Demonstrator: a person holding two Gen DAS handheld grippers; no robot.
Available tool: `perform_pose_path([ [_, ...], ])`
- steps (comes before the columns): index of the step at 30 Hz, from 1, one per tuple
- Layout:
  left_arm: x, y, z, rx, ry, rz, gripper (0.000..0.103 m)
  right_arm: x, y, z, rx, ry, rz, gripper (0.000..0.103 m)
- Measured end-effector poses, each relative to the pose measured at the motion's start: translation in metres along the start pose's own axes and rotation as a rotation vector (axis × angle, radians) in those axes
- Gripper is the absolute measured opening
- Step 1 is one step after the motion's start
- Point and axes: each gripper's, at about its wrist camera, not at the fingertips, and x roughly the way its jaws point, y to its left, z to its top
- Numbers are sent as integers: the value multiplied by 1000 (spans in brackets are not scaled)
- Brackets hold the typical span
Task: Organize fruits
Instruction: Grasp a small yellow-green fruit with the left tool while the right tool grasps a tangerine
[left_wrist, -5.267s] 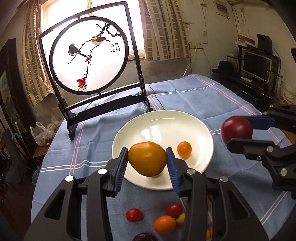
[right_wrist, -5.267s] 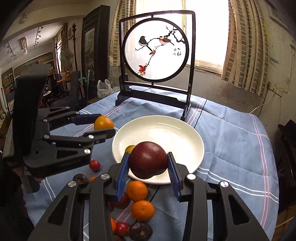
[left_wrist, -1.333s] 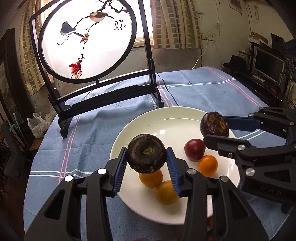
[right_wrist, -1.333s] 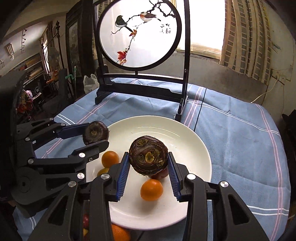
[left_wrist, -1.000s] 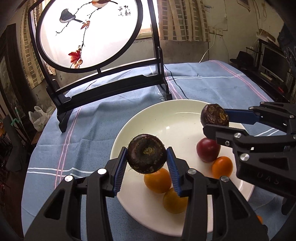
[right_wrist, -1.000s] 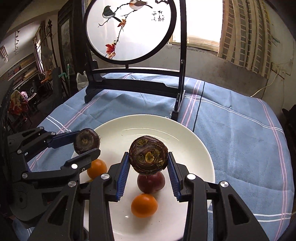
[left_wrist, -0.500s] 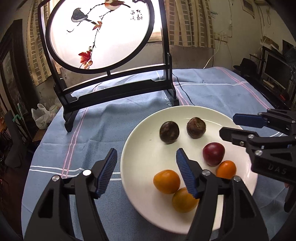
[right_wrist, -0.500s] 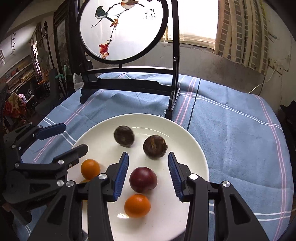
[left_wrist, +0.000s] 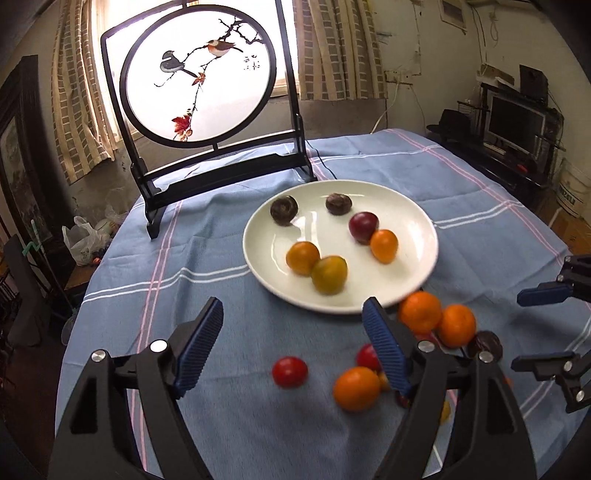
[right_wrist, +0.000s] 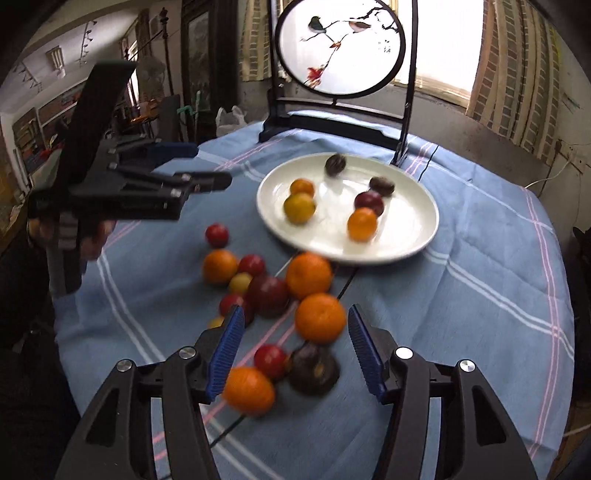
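Motion is blurring the loose fruit (right_wrist: 269, 295) near me, the left gripper's finger (left_wrist: 384, 349) is hiding some of it, and the picture edge is cutting off the right gripper (left_wrist: 543, 325).

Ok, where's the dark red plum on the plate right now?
In the left wrist view, the dark red plum sits right of centre on the white plate, touching a small orange fruit.

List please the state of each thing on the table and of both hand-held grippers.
Left hand-held gripper: empty, jaws opening.
Right hand-held gripper: empty, jaws opening, above the loose fruits.
White plate: flat on the cloth, six fruits in it.
Two dark brown fruits: on the plate, far side, apart.
Loose fruits: on the blue tablecloth, outside the plate.
Round bird screen: upright behind the plate.
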Motion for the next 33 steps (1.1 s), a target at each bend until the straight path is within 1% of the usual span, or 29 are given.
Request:
perform_pose_path([
  [4,-15,-9,-25,10,29,-43,76,13,11,-31,29,83,28,59],
  [8,-18,-19,-44,22,69,-70,76,30,7,-36,111,116,72,59],
  [10,-18,-28,-52,38,91,-85,76,36,6,-34,135,109,110,57],
  [11,-18,-32,-55,46,99,-93,76,38,7,-33,144,103,115,46],
  [12,-17,-37,-59,56,111,-104,76,39,8,-33,146,99,111,43],
  [15,-15,-54,-67,87,138,-142,76,32,14,-36,108,84,95,41],
  [16,-15,-59,-69,96,143,-152,76,28,15,-37,101,85,104,41],
  [17,-13,-64,-70,103,150,-163,76,23,14,-39,101,79,109,41],
  [19,-7,-74,-71,111,168,-187,76,10,7,-41,113,53,86,41],
  [23,10,-87,-70,101,202,-195,76,-7,-9,-48,156,16,53,42],
  [27,23,-92,-66,71,219,-185,76,-9,-20,-53,181,18,61,42],
  [28,25,-93,-66,68,228,-184,72,-8,-20,-54,180,18,58,42],
  [30,30,-94,-66,62,254,-188,53,-6,-23,-55,181,17,65,42],
  [31,33,-94,-67,55,271,-192,38,-5,-22,-55,180,15,68,42],
  [33,30,-94,-68,57,269,-198,35,-6,-22,-56,175,14,73,42],
])
